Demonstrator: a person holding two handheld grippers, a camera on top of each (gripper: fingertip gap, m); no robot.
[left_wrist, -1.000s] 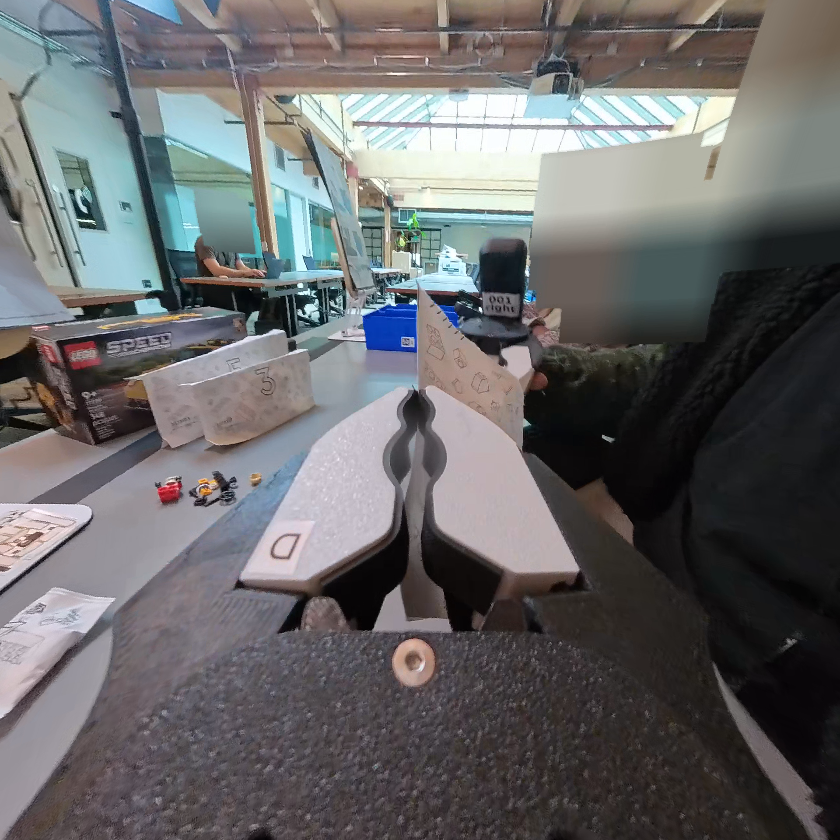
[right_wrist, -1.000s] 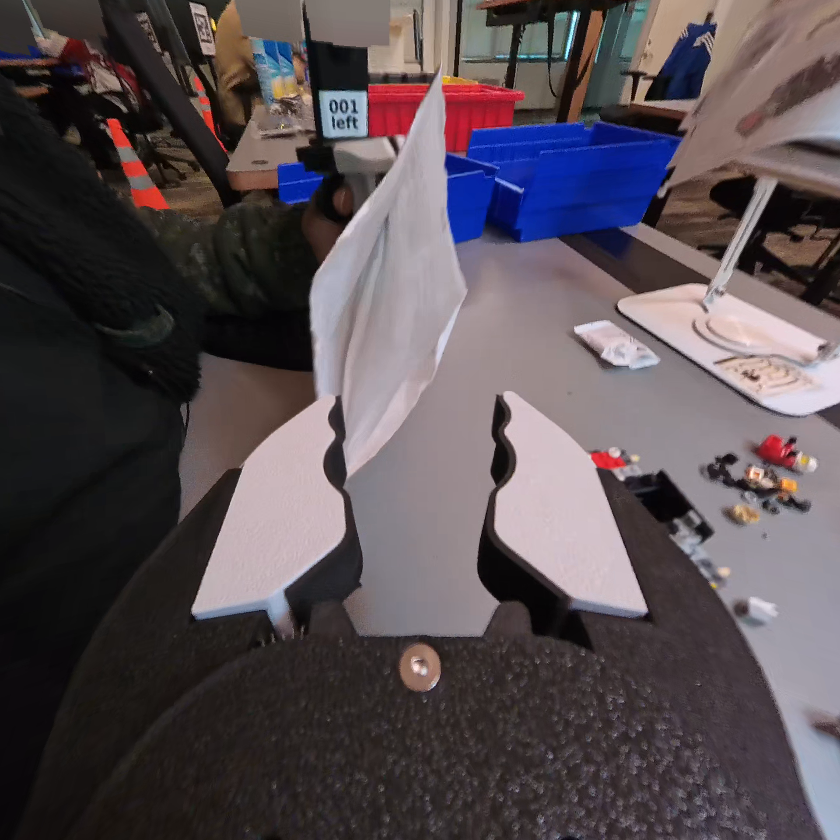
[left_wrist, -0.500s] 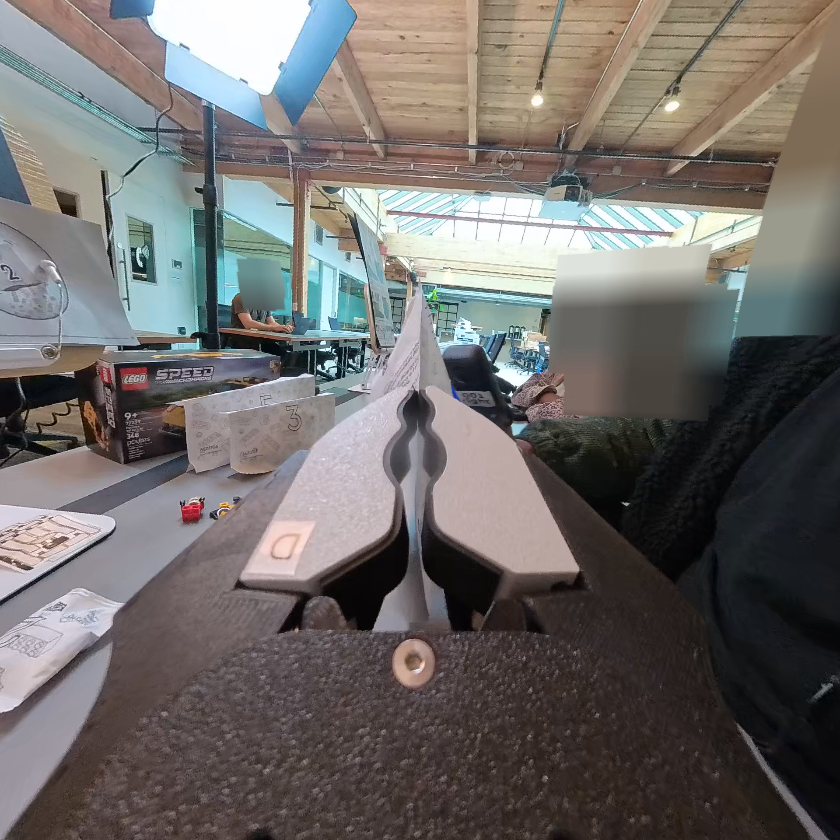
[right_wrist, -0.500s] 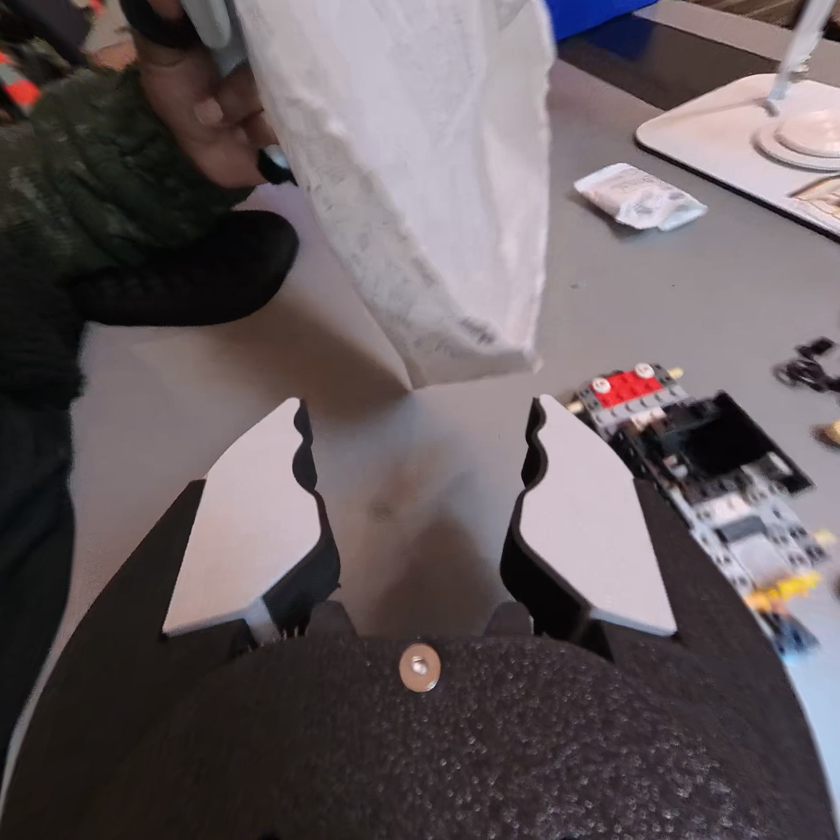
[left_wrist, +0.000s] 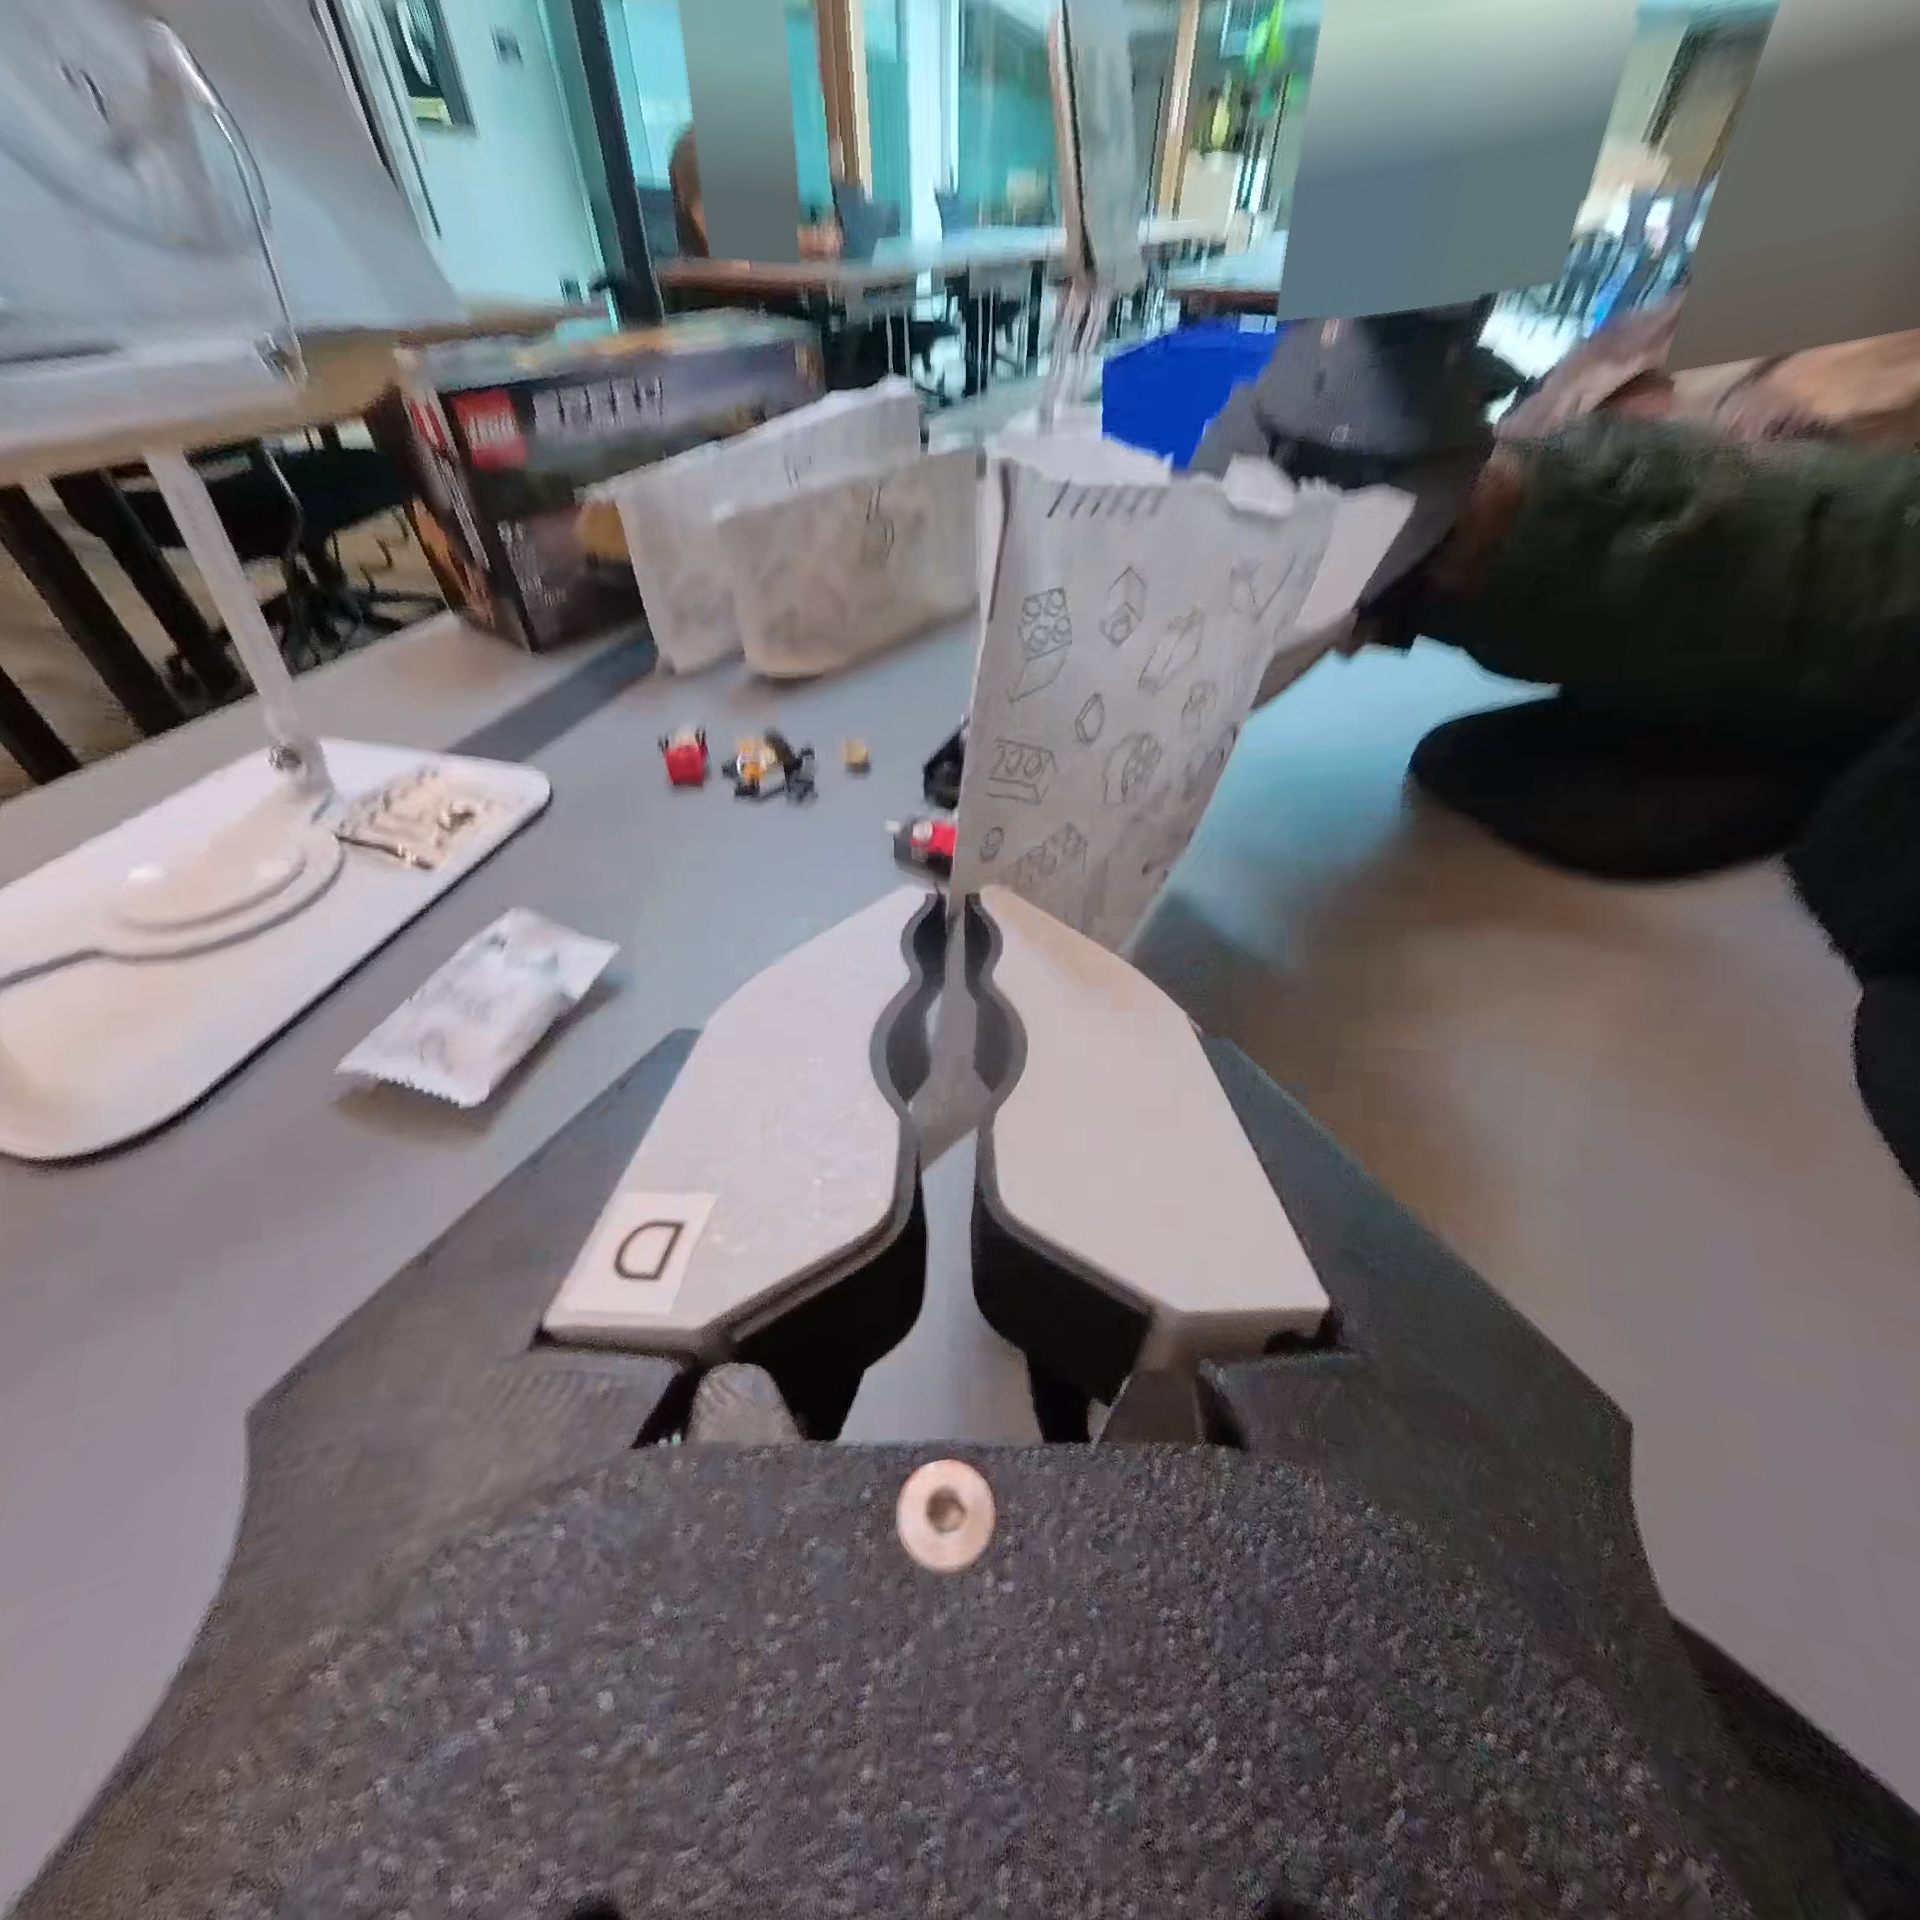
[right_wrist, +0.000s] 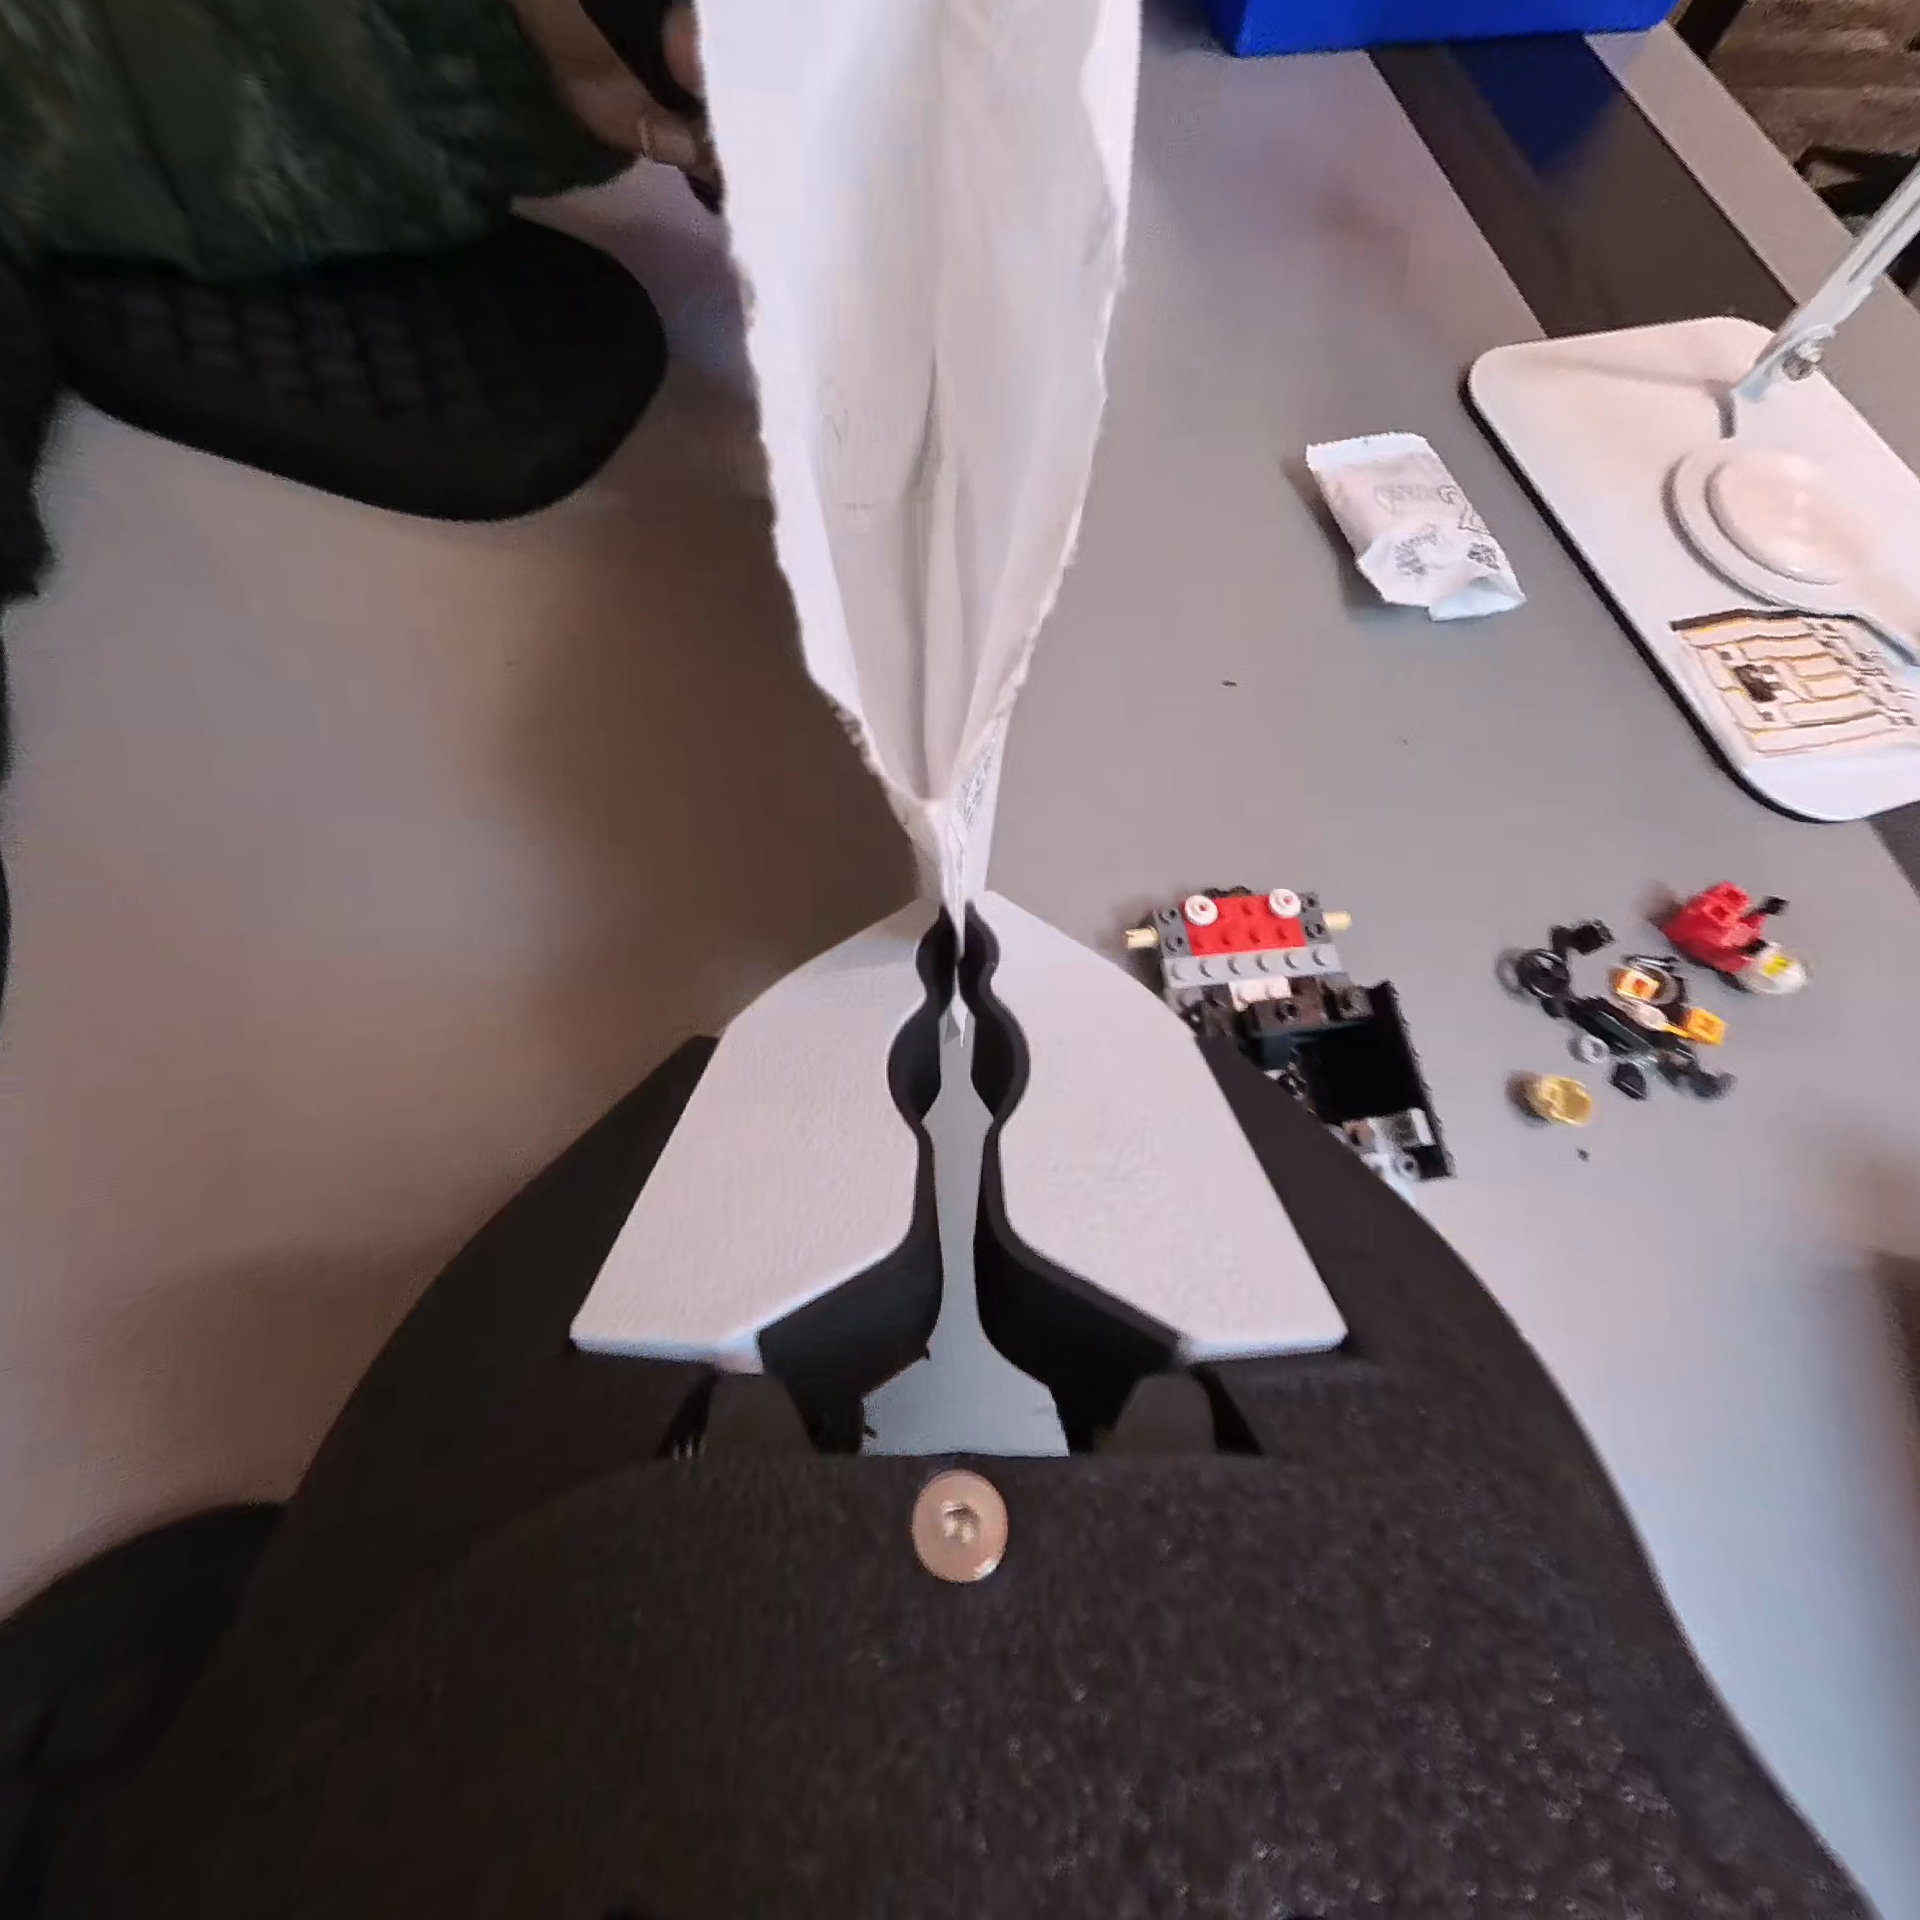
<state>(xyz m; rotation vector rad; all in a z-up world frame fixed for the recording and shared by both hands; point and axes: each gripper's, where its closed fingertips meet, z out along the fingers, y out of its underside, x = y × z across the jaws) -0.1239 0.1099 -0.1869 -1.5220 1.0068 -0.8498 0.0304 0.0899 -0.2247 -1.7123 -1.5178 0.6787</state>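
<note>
Both grippers, left (left_wrist: 948, 906) and right (right_wrist: 958, 920), pinch opposite ends of one white paper bag (right_wrist: 925, 395) above the grey table (right_wrist: 416, 831)

A grey tabletop (right_wrist: 1247, 260) carries everything. A white lamp base (right_wrist: 1621, 436) sits at its far side, with a small printed sheet (right_wrist: 1797, 686) lying on it. A sealed white packet (right_wrist: 1403, 530) lies near the base. A part-built brick model (right_wrist: 1299, 1008), red, grey and black, rests on the surface, with loose small pieces (right_wrist: 1621, 1008) scattered just beside it. Farther back stand a dark box (left_wrist: 613, 457) and two white paper bags (left_wrist: 821, 540) leaning against it. A dark sleeve (right_wrist: 343, 364) rests on the near edge.
</note>
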